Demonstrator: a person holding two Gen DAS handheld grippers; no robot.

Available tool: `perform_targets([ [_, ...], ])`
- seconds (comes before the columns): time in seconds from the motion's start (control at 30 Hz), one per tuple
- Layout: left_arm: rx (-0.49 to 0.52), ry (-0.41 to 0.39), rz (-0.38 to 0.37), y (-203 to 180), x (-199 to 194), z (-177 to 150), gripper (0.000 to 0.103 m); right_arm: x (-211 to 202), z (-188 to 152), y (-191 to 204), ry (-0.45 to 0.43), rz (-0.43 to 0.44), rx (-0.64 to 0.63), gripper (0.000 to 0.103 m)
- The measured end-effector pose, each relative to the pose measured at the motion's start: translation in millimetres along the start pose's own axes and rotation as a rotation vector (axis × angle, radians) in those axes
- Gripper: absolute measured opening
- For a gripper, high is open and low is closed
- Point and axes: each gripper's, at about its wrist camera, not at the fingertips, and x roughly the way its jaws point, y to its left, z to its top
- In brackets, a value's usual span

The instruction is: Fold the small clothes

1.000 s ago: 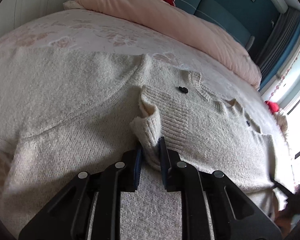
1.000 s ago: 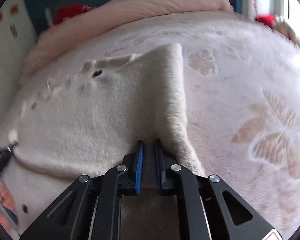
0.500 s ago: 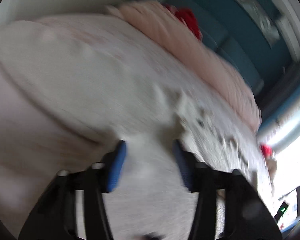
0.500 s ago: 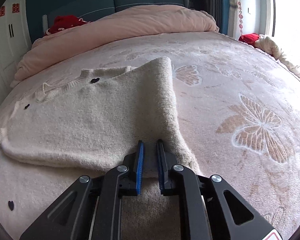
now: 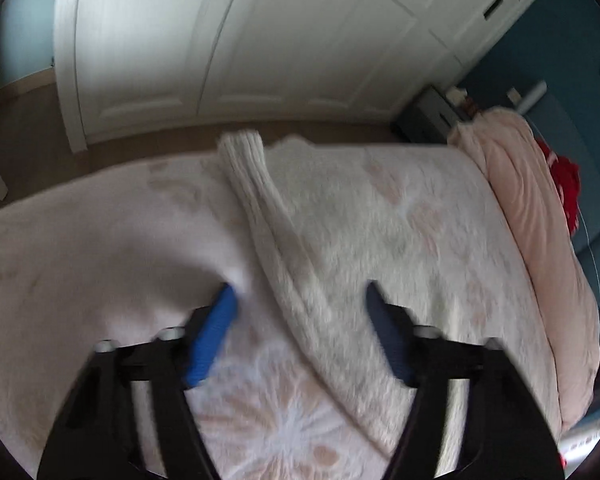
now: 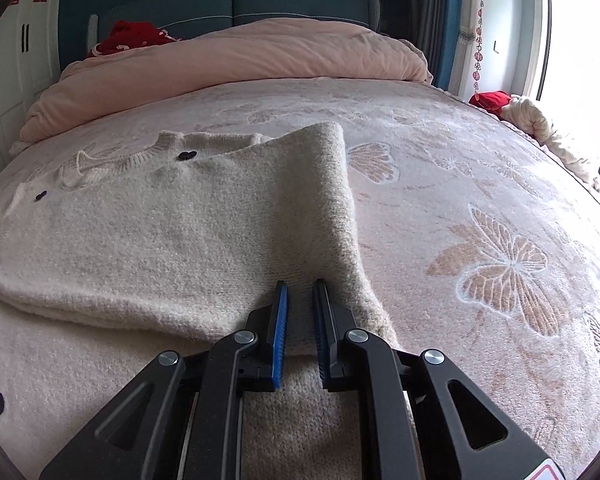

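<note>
Butterfly-patterned bed (image 6: 500, 208): cream sweater (image 6: 160, 240), pink duvet (image 6: 240, 56) on it.

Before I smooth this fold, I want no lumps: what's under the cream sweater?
The cream sweater lies on the butterfly-patterned bedspread, which shows all around it. The right gripper pinches its hem. Anything beneath the knit itself is covered.

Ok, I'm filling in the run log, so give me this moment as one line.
left gripper: open over sweater sleeve | right gripper: shut on cream sweater fold | surface: butterfly-print bedspread

Black tool (image 6: 300, 300) linkages, blue ribbed pads (image 6: 280, 332), silver screws
</note>
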Motion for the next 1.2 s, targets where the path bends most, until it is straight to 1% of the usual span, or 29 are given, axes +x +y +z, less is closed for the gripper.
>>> perform_targets([
  [0.03, -0.001, 0.036, -0.021, -2, 6, 2, 0.011, 0, 0, 0, -0.001, 0.001, 0.001, 0.011],
  [0.07, -0.001, 0.051, -0.014, 0, 8, -2, 0.01, 0, 0, 0, -0.002, 0.001, 0.001, 0.011],
  [0.1, 0.003, 0.03, -0.013, -4, 3, -2, 0.009, 0, 0, 0, -0.005, 0.001, 0.001, 0.011],
  [0.13, 0.027, -0.01, -0.033, -14, -9, -1, 0.009, 0, 0, 0, -0.006, 0.0, 0.001, 0.011],
  [0.17, 0.065, -0.039, -0.051, -30, -20, -3, 0.008, 1, 0, 0, -0.009, 0.0, 0.002, 0.011],
  [0.27, 0.228, -0.098, -0.164, -96, -61, -18, 0.007, 2, -1, 0, -0.014, 0.004, 0.006, 0.012],
  [0.3, 0.312, -0.12, -0.239, -130, -86, -35, 0.007, 2, -1, -1, -0.015, 0.006, 0.008, 0.011],
  [0.33, 0.365, -0.129, -0.29, -153, -101, -49, 0.007, 2, -1, -1, -0.015, 0.009, 0.011, 0.011],
  [0.37, 0.439, -0.126, -0.359, -184, -121, -72, 0.007, 2, -1, -2, -0.015, 0.012, 0.013, 0.011],
  [0.43, 0.545, -0.086, -0.484, -233, -149, -119, 0.007, 2, -1, -3, -0.015, 0.015, 0.017, 0.011],
  [0.5, 0.631, -0.008, -0.579, -273, -165, -176, 0.008, 2, -1, -4, -0.013, 0.02, 0.021, 0.011],
  [0.53, 0.675, 0.06, -0.619, -292, -167, -214, 0.009, 2, 0, -4, -0.013, 0.023, 0.023, 0.011],
  [0.6, 0.747, 0.161, -0.634, -311, -160, -273, 0.013, 2, 0, -6, -0.011, 0.033, 0.03, 0.012],
  [0.63, 0.783, 0.211, -0.626, -314, -150, -311, 0.014, 2, 0, -7, -0.011, 0.038, 0.035, 0.012],
  [0.7, 0.818, 0.276, -0.586, -308, -132, -353, 0.038, 2, 0, -9, -0.01, 0.05, 0.045, 0.012],
  [0.73, 0.815, 0.296, -0.553, -297, -124, -370, 0.042, 3, 1, -10, -0.009, 0.057, 0.051, 0.012],
  [0.77, 0.784, 0.305, -0.527, -280, -116, -380, 0.043, 3, 1, -12, -0.009, 0.068, 0.059, 0.012],
  [0.8, 0.746, 0.306, -0.522, -265, -113, -381, 0.043, 3, 1, -14, -0.009, 0.078, 0.066, 0.012],
  [0.83, 0.711, 0.304, -0.518, -251, -109, -374, 0.044, 4, 2, -16, -0.008, 0.088, 0.073, 0.012],
  [0.87, 0.668, 0.293, -0.502, -232, -106, -367, 0.049, 4, 2, -18, -0.005, 0.1, 0.083, 0.012],
  [0.9, 0.632, 0.269, -0.484, -215, -105, -355, 0.054, 4, 3, -19, -0.002, 0.108, 0.089, 0.012],
  [0.97, 0.576, 0.208, -0.441, -180, -98, -332, 0.057, 2, 8, -22, 0.008, 0.128, 0.102, 0.014],
  [1.0, 0.556, 0.201, -0.428, -168, -94, -323, 0.057, -3, 10, -23, -0.002, 0.143, 0.109, 0.023],
  [1.03, 0.494, 0.218, -0.44, -148, -86, -308, 0.057, -11, 13, -23, -0.023, 0.156, 0.111, 0.029],
  [1.07, 0.429, 0.236, -0.494, -132, -80, -297, 0.057, -22, 19, -21, -0.056, 0.184, 0.114, 0.046],
  [1.1, 0.408, 0.237, -0.515, -126, -80, -290, 0.054, -29, 23, -18, -0.076, 0.222, 0.125, 0.061],
  [1.13, 0.405, 0.24, -0.532, -121, -78, -288, 0.053, -34, 30, -13, -0.081, 0.276, 0.143, 0.065],
  [1.17, 0.407, 0.24, -0.536, -121, -78, -288, 0.053, -34, 41, -3, -0.054, 0.33, 0.148, 0.068],
  [1.2, 0.415, 0.232, -0.53, -124, -82, -290, 0.054, -27, 52, 14, 0.003, 0.388, 0.129, 0.069],
])
